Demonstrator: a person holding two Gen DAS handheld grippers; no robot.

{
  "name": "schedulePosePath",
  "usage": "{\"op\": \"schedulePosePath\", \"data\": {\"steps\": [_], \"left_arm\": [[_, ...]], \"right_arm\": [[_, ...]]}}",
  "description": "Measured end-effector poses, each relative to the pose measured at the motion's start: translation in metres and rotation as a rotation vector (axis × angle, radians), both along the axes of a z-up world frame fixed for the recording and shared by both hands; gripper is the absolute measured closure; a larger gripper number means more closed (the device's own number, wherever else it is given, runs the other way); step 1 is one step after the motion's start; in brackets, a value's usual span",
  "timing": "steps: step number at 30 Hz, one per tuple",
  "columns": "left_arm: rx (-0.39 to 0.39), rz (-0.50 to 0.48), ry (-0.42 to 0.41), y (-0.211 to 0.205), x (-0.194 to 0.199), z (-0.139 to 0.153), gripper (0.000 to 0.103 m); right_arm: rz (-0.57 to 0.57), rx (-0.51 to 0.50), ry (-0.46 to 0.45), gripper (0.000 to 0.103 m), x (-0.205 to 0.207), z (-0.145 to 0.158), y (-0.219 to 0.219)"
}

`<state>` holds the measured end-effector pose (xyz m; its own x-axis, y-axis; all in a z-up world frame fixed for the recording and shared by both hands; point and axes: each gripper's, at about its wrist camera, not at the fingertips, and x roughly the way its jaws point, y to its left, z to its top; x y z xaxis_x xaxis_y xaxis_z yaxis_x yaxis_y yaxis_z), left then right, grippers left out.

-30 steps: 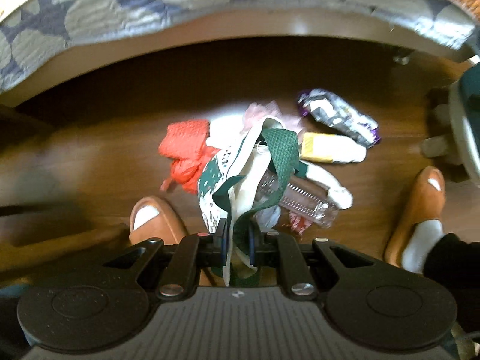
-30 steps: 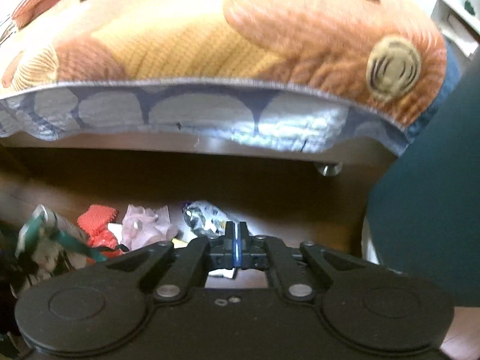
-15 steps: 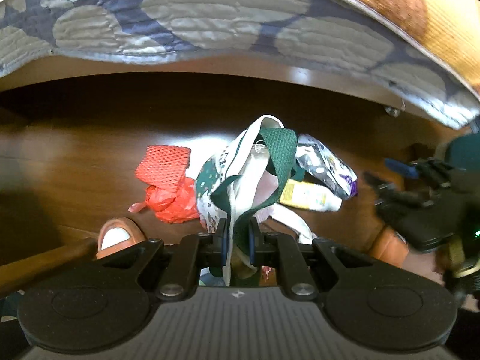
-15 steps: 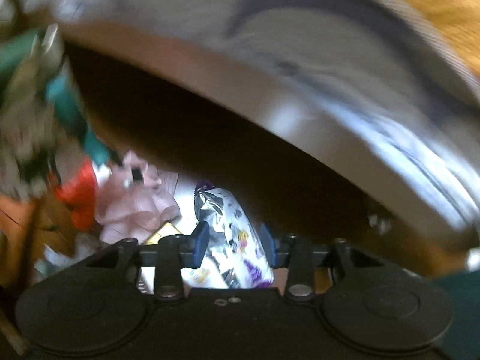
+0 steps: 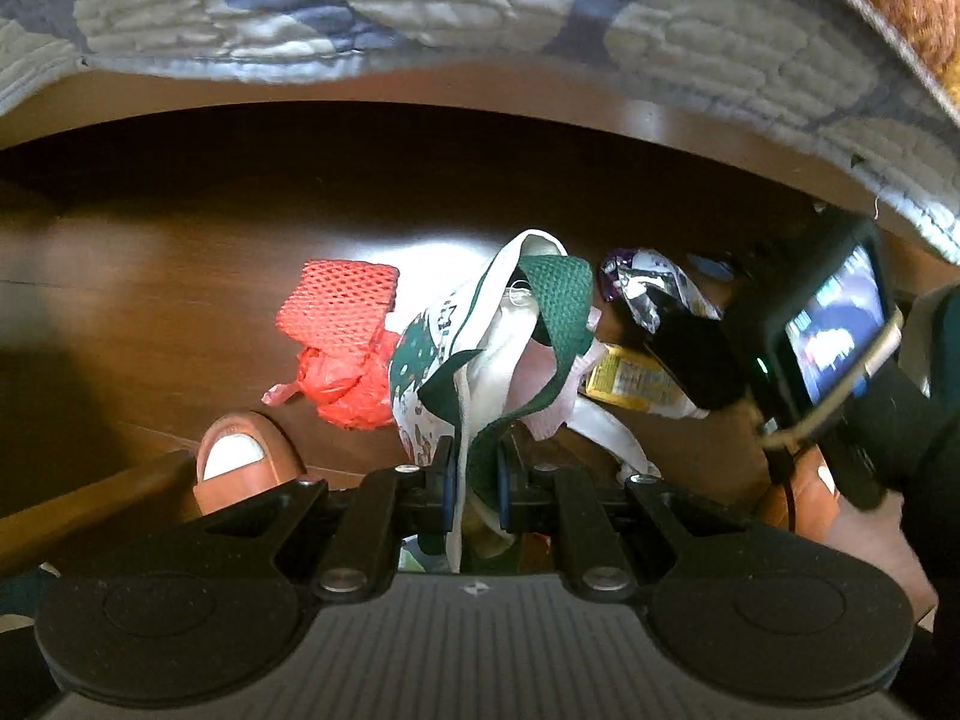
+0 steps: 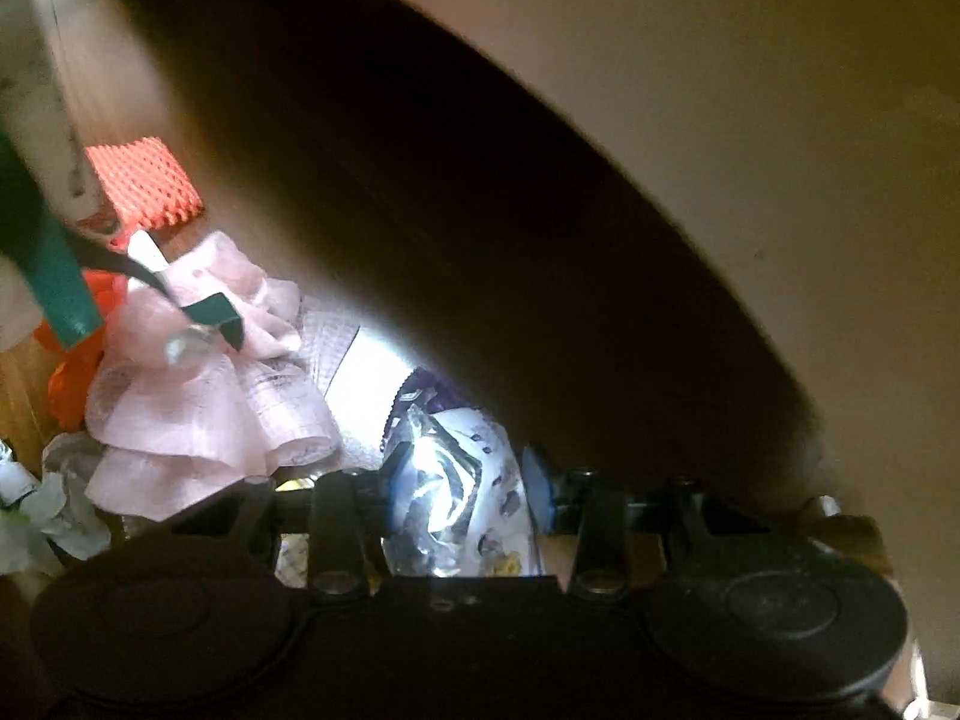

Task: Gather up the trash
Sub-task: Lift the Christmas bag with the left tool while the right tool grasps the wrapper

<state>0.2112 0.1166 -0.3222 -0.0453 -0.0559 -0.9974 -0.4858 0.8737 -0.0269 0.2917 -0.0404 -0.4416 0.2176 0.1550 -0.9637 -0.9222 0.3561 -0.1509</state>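
Note:
My left gripper is shut on the green strap of a white and green tote bag, holding it above the wooden floor. Trash lies on the floor by the bed: a red foam net, a red plastic bag, a yellow tube and a silver and purple snack wrapper. My right gripper is open, with its fingers on either side of the snack wrapper. Pink crumpled paper lies to its left. The right gripper also shows in the left wrist view.
The quilted bedspread and bed frame overhang the floor at the back. A brown slipper with a white sock stands at the left, and another foot is at the right edge.
My right gripper opened, dropped down low under the bed edge and closed in around the snack wrapper. My left gripper kept hold of the bag strap and shifted a little.

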Motion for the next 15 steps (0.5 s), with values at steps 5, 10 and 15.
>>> {"op": "schedulePosePath", "data": {"steps": [5, 10, 15], "left_arm": [[-0.008, -0.010, 0.022, -0.002, -0.001, -0.007, 0.091], [-0.020, -0.025, 0.035, -0.003, 0.001, -0.010, 0.091], [-0.018, -0.028, 0.035, -0.001, 0.000, -0.013, 0.091]], "right_arm": [[-0.036, 0.008, 0.050, 0.068, 0.009, -0.017, -0.001], [-0.084, 0.019, 0.086, 0.097, 0.017, -0.025, 0.000], [-0.075, 0.011, 0.033, 0.103, 0.015, -0.021, -0.004]]}}
